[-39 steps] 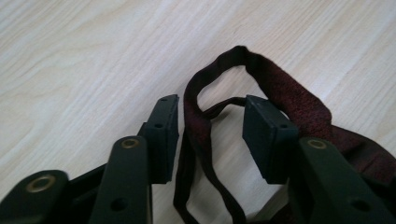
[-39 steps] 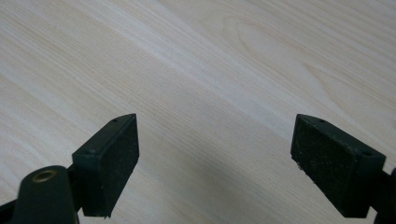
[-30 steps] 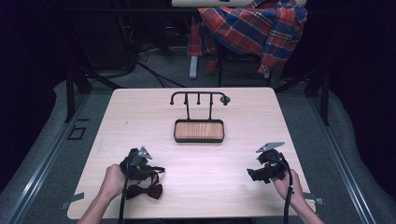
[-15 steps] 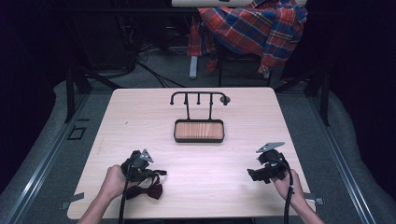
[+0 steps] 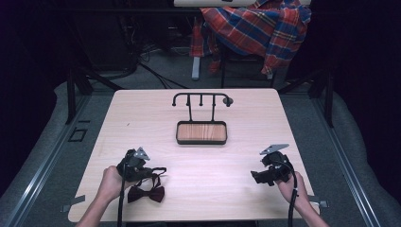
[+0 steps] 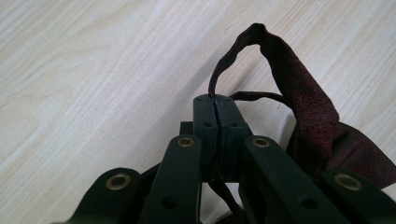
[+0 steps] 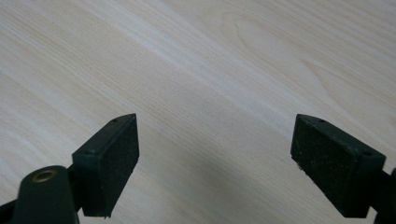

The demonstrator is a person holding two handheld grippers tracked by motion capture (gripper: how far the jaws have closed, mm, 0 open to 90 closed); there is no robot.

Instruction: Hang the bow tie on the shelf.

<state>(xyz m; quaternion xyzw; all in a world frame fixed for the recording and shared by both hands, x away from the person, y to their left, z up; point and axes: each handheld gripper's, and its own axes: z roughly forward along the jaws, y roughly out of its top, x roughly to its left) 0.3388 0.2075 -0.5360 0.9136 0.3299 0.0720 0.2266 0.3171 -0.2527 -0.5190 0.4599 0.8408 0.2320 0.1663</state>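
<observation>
Your left tongs [image 5: 142, 174], at the lower left of the high view, are clamped on the thin strap [image 6: 223, 70] of the dark red bow tie [image 5: 146, 193], which lies on the table [image 5: 236, 118] just below them. Your right tongs [image 5: 257, 177], at the lower right, gape wide above bare wood. A black rack with a wooden tray [image 5: 201, 133] stands at the centre.

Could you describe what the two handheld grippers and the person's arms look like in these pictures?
Both the left gripper and the right gripper are black linkage tools with brass-coloured rivets and flat rectangular black pads on the jaws. Each carries a grey three-cornered plate on top and trails a dark cable toward the person. The forearms are bare; no sleeves show.
</observation>
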